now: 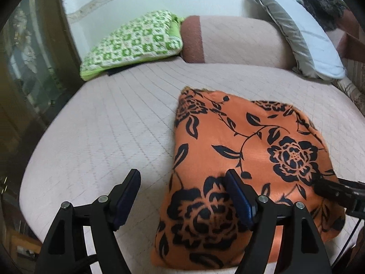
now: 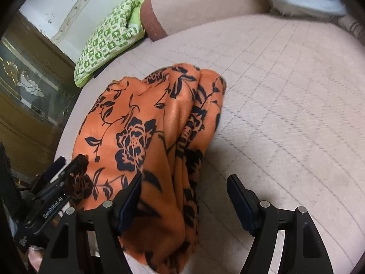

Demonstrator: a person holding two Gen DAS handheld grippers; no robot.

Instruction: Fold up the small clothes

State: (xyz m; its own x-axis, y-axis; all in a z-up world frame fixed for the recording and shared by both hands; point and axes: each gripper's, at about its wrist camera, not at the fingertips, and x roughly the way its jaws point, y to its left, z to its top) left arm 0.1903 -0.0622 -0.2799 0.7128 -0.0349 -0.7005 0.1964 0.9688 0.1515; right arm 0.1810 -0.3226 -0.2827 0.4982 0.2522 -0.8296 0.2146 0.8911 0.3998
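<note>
The left gripper (image 1: 183,180) stands with its jaws wide and nothing between them, its left finger over the bare pale quilted bed cover (image 1: 109,123) and its right finger over the near left part of the orange garment (image 1: 246,159). The right gripper (image 2: 184,182) is likewise spread wide, the garment's folded right edge lying below the gap beside its left finger. The garment, orange with black roses and leaves, lies folded into a rough rectangle on the cover, smooth on top and bunched in ridges along its right side.

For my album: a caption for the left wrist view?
Open left tool above folded orange cloth on a bed.
</note>
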